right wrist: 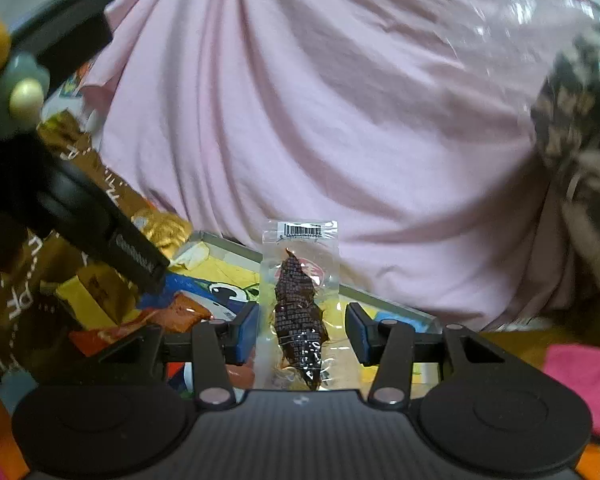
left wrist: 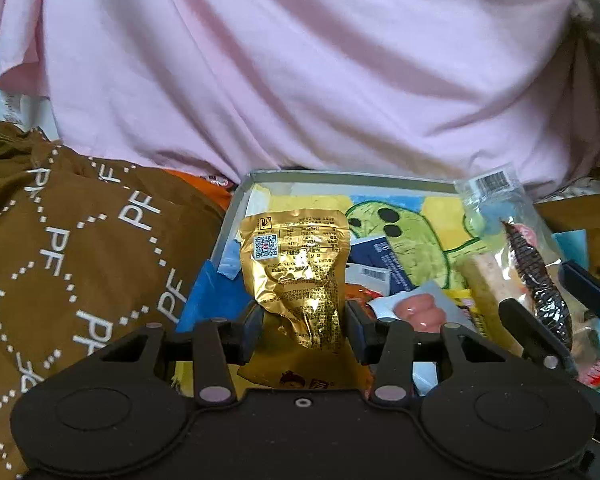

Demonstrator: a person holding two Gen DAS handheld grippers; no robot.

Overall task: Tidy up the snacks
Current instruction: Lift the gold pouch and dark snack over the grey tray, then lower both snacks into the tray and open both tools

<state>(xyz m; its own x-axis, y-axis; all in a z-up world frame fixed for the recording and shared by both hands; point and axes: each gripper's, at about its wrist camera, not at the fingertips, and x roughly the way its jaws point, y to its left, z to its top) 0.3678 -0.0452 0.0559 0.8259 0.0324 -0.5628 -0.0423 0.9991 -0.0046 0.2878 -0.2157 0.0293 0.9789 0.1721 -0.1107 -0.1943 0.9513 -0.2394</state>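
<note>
Gold foil pouch (left wrist: 300,276) pinched upright between left gripper (left wrist: 305,330) pads, raised above snack box (left wrist: 236,208). Clear packet (right wrist: 299,304) with dark dried snack held upright in right gripper (right wrist: 302,330); pad contact cannot be told. Pink cloth (left wrist: 300,64) draped beyond box; brown lettered fabric (left wrist: 68,248) at left.

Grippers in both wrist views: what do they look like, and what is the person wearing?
The left gripper and right gripper match: black bodies with two round housings, black linkage arms on pale metal pivot pins, and black fingers faced with blue pads. The right body is finely ribbed. The left gripper's side, seen from the right wrist, bears small white lettering, unreadable. No cables show. The person wears a pale pink shirt.
</note>
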